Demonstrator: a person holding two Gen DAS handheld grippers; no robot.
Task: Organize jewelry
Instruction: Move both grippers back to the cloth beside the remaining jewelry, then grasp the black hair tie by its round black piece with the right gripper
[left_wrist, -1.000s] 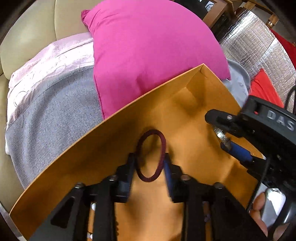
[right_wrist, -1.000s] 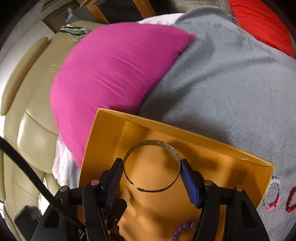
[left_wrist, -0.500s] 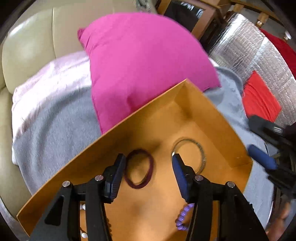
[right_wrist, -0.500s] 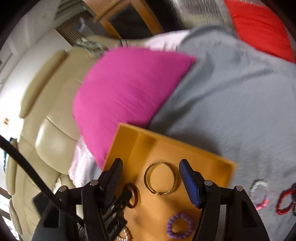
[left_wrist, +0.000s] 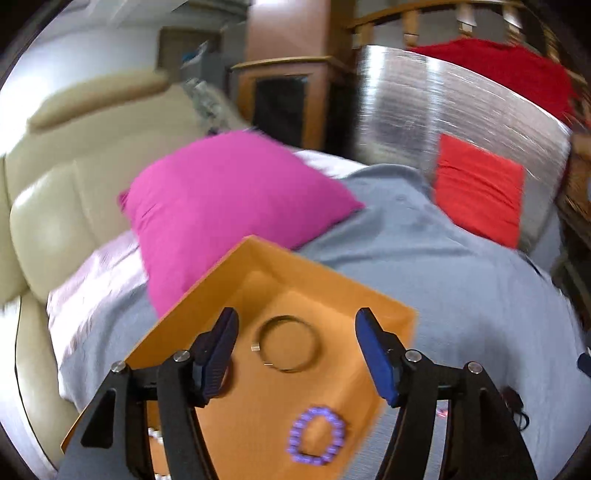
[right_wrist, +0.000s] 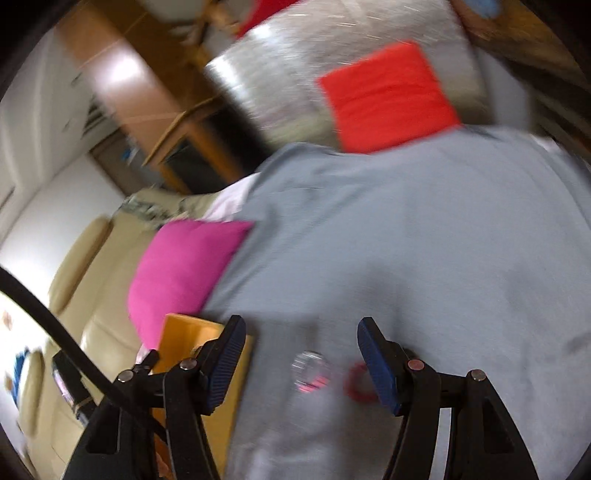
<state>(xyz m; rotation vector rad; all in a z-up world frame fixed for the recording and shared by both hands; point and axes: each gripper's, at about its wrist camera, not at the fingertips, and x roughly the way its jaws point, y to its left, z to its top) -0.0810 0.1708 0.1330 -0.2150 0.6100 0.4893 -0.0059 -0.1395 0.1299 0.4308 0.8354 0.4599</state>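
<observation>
Thin metal, light and stiff: the bangle (left_wrist: 289, 344) lies in the orange tray (left_wrist: 258, 406), lower centre. My left gripper (left_wrist: 295, 356) is opening, empty; right gripper (right_wrist: 301, 363) gapes over blurred bracelets (right_wrist: 312, 371). Pinch rims.

The left tool (left_wrist: 295, 350) has let go of the dark band, its jaws opening and empty, and has drawn back above the box (left_wrist: 332, 291); the band is out of its view. The right tool (right_wrist: 301, 354) has released the bangle (left_wrist: 288, 343), which now lies on the box floor near the far corner, and has swung off the box over the grey blanket (right_wrist: 406, 240), above two blurred bracelets (right_wrist: 310, 371).
</observation>
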